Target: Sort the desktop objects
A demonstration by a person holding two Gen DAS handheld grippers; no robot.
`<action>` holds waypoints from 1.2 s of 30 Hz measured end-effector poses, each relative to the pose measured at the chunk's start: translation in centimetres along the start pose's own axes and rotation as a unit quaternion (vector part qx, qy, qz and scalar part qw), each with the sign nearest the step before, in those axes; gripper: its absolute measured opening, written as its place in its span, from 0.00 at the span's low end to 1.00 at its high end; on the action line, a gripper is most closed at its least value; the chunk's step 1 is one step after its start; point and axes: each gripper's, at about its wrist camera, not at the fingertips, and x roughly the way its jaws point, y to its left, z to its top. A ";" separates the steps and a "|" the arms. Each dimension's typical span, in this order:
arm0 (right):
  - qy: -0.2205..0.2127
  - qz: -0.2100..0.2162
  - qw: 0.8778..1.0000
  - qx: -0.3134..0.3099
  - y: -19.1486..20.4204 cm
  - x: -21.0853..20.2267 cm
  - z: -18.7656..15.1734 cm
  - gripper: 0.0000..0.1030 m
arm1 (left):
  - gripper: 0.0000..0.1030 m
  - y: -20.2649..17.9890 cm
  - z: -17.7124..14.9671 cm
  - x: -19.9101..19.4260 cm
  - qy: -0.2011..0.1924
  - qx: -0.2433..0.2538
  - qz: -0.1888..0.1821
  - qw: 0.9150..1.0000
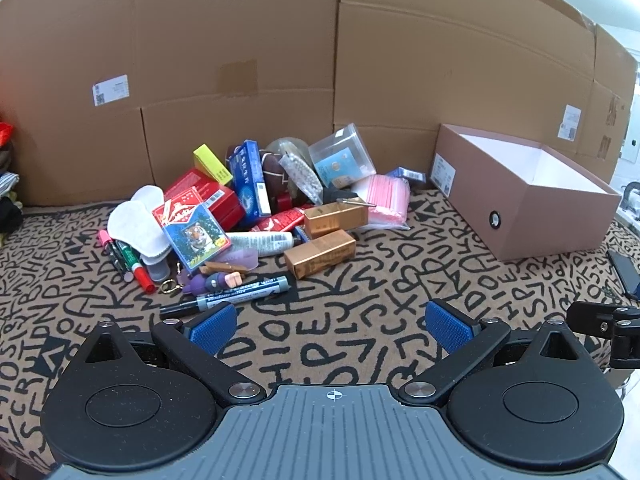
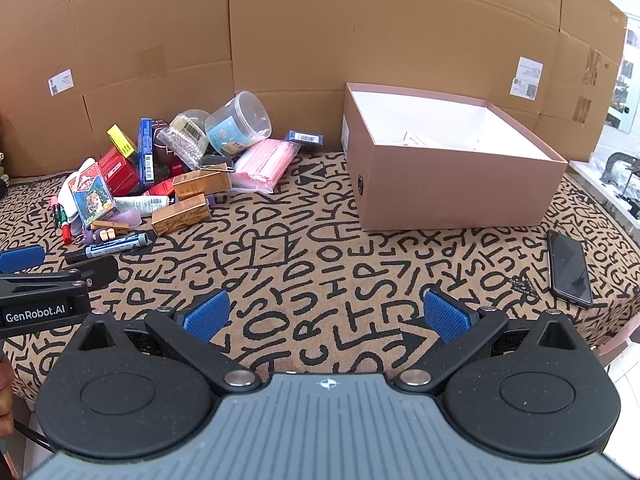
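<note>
A heap of small objects (image 1: 256, 208) lies at the back left of the patterned cloth: card packs, red boxes, two gold boxes (image 1: 320, 254), a pink packet (image 1: 386, 200), markers and a black-and-grey marker (image 1: 228, 298). The heap also shows in the right wrist view (image 2: 168, 176). A pink open box (image 1: 524, 196) stands to the right; in the right wrist view (image 2: 452, 196) a small item lies inside. My left gripper (image 1: 332, 326) is open and empty, just short of the marker. My right gripper (image 2: 326, 316) is open and empty over bare cloth.
Cardboard walls (image 1: 240, 72) close off the back. A black phone (image 2: 570, 268) lies on the cloth at the right, in front of the box. The left gripper's body (image 2: 44, 292) shows at the left of the right wrist view. The table edge is at the far right.
</note>
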 end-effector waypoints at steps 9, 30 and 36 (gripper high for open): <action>0.005 0.002 1.000 -0.006 0.4 0.4 0.3 1.00 | 1.00 0.0 0.1 0.1 0.001 0.000 0.002 1.000; 0.014 -0.006 1.000 -0.007 0.7 1.2 0.0 1.00 | 1.00 0.1 -0.1 0.8 0.009 -0.004 0.001 1.000; 0.019 -0.008 1.000 -0.009 0.8 1.6 0.0 1.00 | 1.00 0.2 -0.2 1.1 0.011 -0.005 -0.002 1.000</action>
